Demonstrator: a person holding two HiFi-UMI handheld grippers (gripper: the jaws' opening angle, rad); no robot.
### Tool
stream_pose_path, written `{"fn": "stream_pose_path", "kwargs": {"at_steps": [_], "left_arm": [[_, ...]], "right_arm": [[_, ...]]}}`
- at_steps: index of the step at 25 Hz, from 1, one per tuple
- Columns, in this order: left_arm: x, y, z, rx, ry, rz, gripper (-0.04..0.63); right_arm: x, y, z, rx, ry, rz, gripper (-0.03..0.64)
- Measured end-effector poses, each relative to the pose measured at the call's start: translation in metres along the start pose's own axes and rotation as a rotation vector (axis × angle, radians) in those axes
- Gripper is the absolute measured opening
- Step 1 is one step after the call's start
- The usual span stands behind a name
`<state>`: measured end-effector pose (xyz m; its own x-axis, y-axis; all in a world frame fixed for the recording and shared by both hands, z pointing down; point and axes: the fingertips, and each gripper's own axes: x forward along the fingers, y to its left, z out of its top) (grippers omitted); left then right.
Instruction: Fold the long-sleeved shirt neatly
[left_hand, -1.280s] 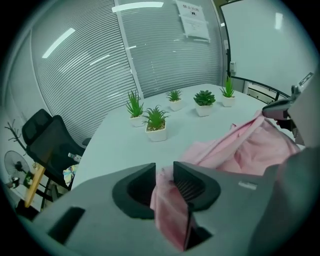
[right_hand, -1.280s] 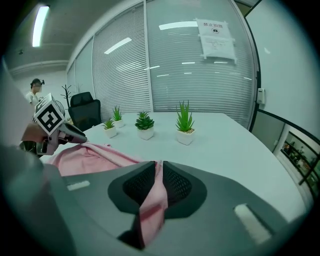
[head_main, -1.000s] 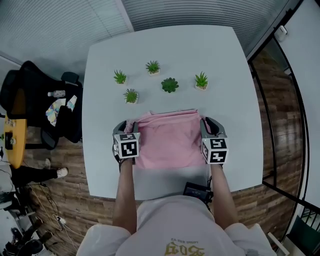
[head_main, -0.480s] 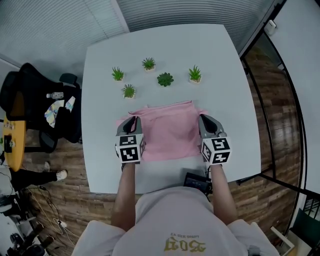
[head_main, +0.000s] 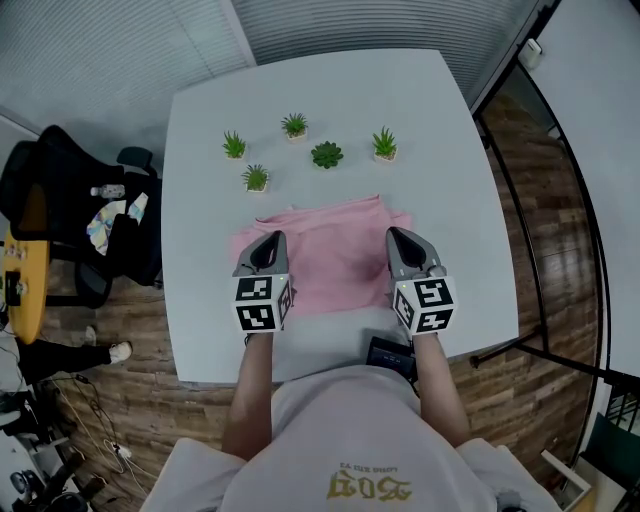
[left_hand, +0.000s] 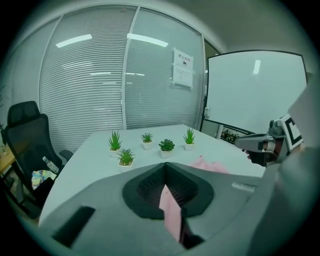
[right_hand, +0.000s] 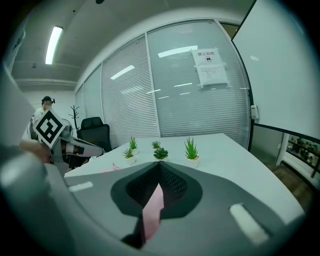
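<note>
a large pale grey table fills the middle of the head view. on it lies the pink long-sleeved shirt, gathered into a rough rectangle that spans the gap between the two hand-held grippers and reaches a little way ahead of their tips.

the left hand-held gripper grips the shirt's left edge. its jaws have just been closing and now press together on a thin fold of pink cloth, which hangs down from between them in the left gripper view. the right hand-held gripper is clamped the same way on the shirt's right edge, jaws together with a pink strip pinched between them. both point away from the person, side by side, with the shirt stretched between them.

five small potted plants stand on the table beyond the grippers' tips, clear of the shirt's far edge.
</note>
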<state>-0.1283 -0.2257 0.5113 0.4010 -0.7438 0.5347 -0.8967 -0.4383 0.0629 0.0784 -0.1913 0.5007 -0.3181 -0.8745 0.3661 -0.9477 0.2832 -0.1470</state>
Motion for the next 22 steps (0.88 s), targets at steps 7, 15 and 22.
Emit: {"fn": "stream_pose_path", "kwargs": {"at_steps": [7,15,22], "left_arm": [[-0.0007,0.0001,-0.0006,-0.015,-0.006,-0.008,0.008],[0.0000,-0.0004,-0.0019,-0.023,-0.009,-0.011,0.008],[0.0031,0.0005,-0.0009,-0.025,-0.016,-0.012,0.008]], "right_arm": [[-0.0014,0.0001,0.0033,0.000,-0.006,-0.002,0.012],[-0.0020,0.0025,0.0026,0.001,-0.006,0.003,0.012],[0.0006,0.0008,0.0050,-0.006,-0.015,0.001,0.012]]}}
